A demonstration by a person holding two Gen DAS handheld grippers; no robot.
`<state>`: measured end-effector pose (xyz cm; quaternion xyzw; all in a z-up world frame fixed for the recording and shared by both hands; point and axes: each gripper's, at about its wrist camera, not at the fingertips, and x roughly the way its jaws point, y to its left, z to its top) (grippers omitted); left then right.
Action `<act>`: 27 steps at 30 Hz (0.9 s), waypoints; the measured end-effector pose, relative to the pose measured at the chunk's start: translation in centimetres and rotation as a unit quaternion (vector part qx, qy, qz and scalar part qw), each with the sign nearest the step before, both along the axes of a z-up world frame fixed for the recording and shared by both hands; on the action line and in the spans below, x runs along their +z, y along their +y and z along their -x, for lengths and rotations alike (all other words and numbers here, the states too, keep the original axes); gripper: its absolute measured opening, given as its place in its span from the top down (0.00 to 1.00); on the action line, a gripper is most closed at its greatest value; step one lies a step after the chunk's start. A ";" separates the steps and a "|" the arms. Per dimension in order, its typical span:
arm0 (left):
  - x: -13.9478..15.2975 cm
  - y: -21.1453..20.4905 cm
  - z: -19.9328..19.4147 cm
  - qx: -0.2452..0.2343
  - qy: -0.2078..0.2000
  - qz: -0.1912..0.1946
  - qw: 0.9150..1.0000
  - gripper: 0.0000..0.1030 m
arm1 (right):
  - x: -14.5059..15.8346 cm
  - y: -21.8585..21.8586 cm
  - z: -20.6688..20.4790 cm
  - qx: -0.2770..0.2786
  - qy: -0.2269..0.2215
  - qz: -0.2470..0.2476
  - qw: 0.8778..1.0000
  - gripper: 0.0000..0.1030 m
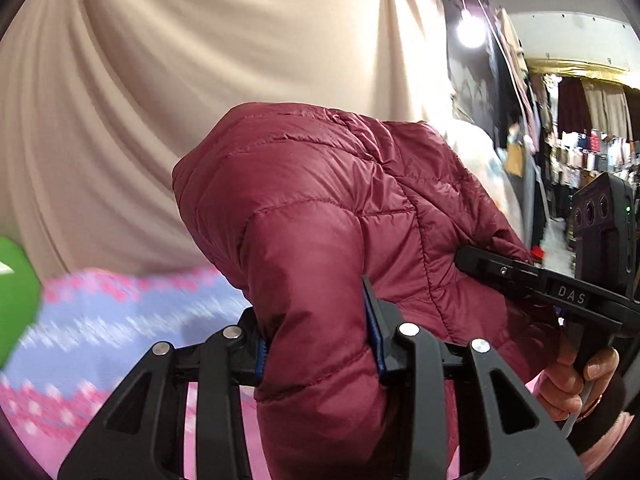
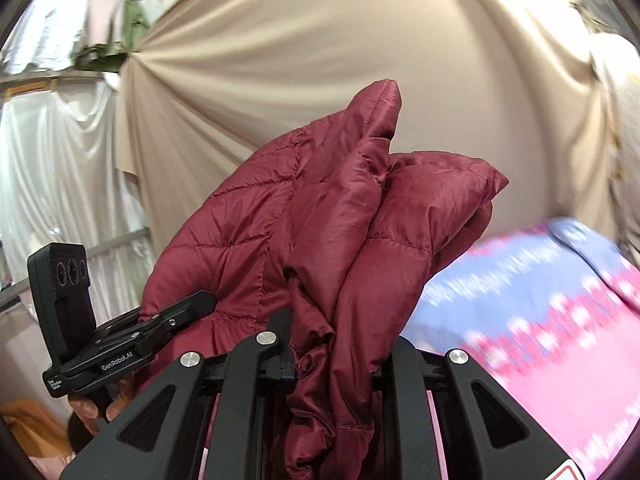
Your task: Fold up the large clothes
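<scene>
A dark red quilted puffer jacket (image 1: pixel 320 208) is held up in the air above the bed. My left gripper (image 1: pixel 320 340) is shut on a thick fold of it. My right gripper (image 2: pixel 332 356) is shut on another bunched part of the jacket (image 2: pixel 320 220), whose folds stand up in front of the camera. The right gripper also shows in the left wrist view (image 1: pixel 520 276), pressed into the jacket's right side. The left gripper shows in the right wrist view (image 2: pixel 176 320) at the jacket's left side. The two grippers are close together.
A pink and blue patterned bedspread (image 1: pixel 120 320) lies below, also in the right wrist view (image 2: pixel 540 300). A beige curtain (image 1: pixel 200 60) hangs behind. Hanging clothes and a bright lamp (image 1: pixel 470 30) are at the right. A green object (image 1: pixel 16 292) is at the left edge.
</scene>
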<state>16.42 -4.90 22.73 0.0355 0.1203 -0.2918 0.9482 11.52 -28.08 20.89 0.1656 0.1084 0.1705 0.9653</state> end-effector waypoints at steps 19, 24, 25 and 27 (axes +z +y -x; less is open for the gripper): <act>-21.5 9.6 -13.9 0.152 0.187 -0.039 0.970 0.42 | -23.1 6.2 -20.0 0.018 0.303 -0.016 0.953 0.50; -17.5 11.4 -9.5 0.144 0.176 -0.044 0.973 0.42 | -19.5 4.2 -15.5 -0.035 0.271 0.009 0.962 0.45; -17.3 11.6 -8.9 0.139 0.176 -0.052 0.973 0.41 | -18.7 4.4 -14.8 -0.033 0.263 0.016 0.964 0.45; -17.8 10.9 -6.7 0.123 0.184 -0.081 0.972 0.38 | -18.4 4.4 -13.9 -0.025 0.256 0.024 0.966 0.45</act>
